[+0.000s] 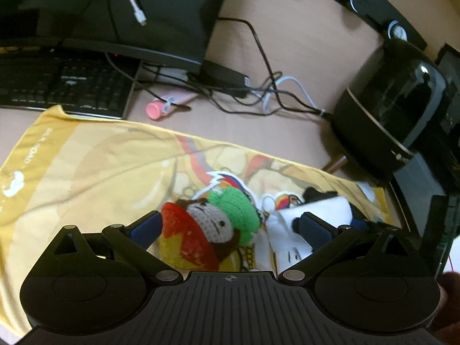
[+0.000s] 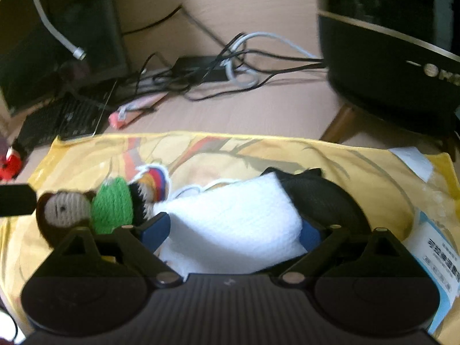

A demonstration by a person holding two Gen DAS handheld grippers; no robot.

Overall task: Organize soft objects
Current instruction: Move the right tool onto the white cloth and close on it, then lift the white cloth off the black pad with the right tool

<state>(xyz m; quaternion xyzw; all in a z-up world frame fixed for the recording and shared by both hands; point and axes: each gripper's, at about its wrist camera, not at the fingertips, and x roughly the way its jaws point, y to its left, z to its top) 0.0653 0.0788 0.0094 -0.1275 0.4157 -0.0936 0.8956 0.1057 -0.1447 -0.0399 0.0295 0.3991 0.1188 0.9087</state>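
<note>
left wrist view: the left gripper (image 1: pixel 228 227) hangs over a yellow cloth (image 1: pixel 86 172) spread on the surface (image 1: pixel 302 57), jaws wide, a crocheted doll (image 1: pixel 207 224) with a green hat lying between them, contact unclear. right wrist view: the right gripper (image 2: pixel 234 231) has its jaws spread around a folded white towel (image 2: pixel 230 215) that lies against a black knitted item (image 2: pixel 325 198) on the same cloth; whether the pads press it cannot be told. a keyboard (image 1: pixel 63 83) and tangled cables (image 1: pixel 267 92) lie behind.

Home desk setup, keyboard (image 1: pixel 61 83), monitor (image 1: pixel 161 14), tangled cables (image 1: pixel 267 92), black speaker (image 1: pixel 388 109), yellow printed towel (image 1: pixel 86 172)
</note>
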